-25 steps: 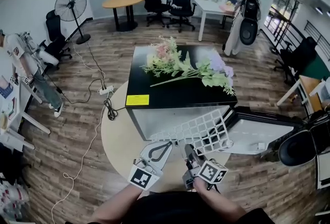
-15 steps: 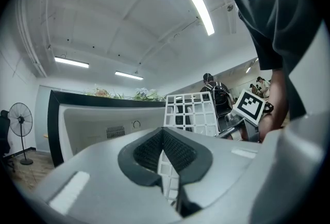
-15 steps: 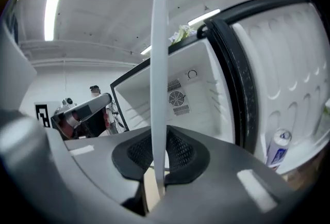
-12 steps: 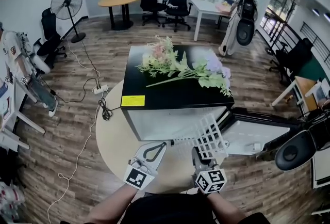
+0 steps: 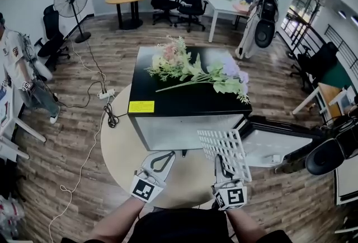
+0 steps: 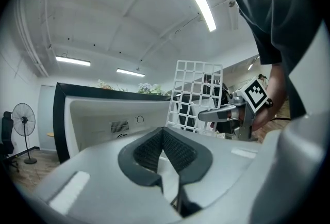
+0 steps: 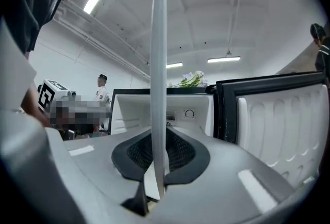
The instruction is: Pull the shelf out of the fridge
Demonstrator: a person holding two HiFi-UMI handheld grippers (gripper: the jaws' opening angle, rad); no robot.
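The black mini fridge (image 5: pixel 190 103) stands on a round table with its door (image 5: pixel 279 144) swung open to the right. A white wire shelf (image 5: pixel 225 146) is outside the fridge, in front of its opening. My right gripper (image 5: pixel 225 166) is shut on the shelf's near edge. In the right gripper view the shelf (image 7: pixel 159 78) stands edge-on between the pads of my right gripper (image 7: pixel 157 158), with the empty fridge cavity (image 7: pixel 185 109) behind. My left gripper (image 5: pixel 166 157) hovers left of the shelf. In its own view the left gripper (image 6: pixel 164 138) is shut with nothing in it.
A bunch of flowers (image 5: pixel 193 71) lies on the fridge top. The round table (image 5: pixel 120 149) carries the fridge. A power strip and cables (image 5: pixel 103 103) lie on the wood floor at left. Office chairs, a fan (image 5: pixel 70 1) and a standing person (image 5: pixel 263 12) are farther back.
The shelf has come fully out of the fridge mouth and swung right, from lying flat across the opening to standing over my right gripper. The left gripper has barely moved.
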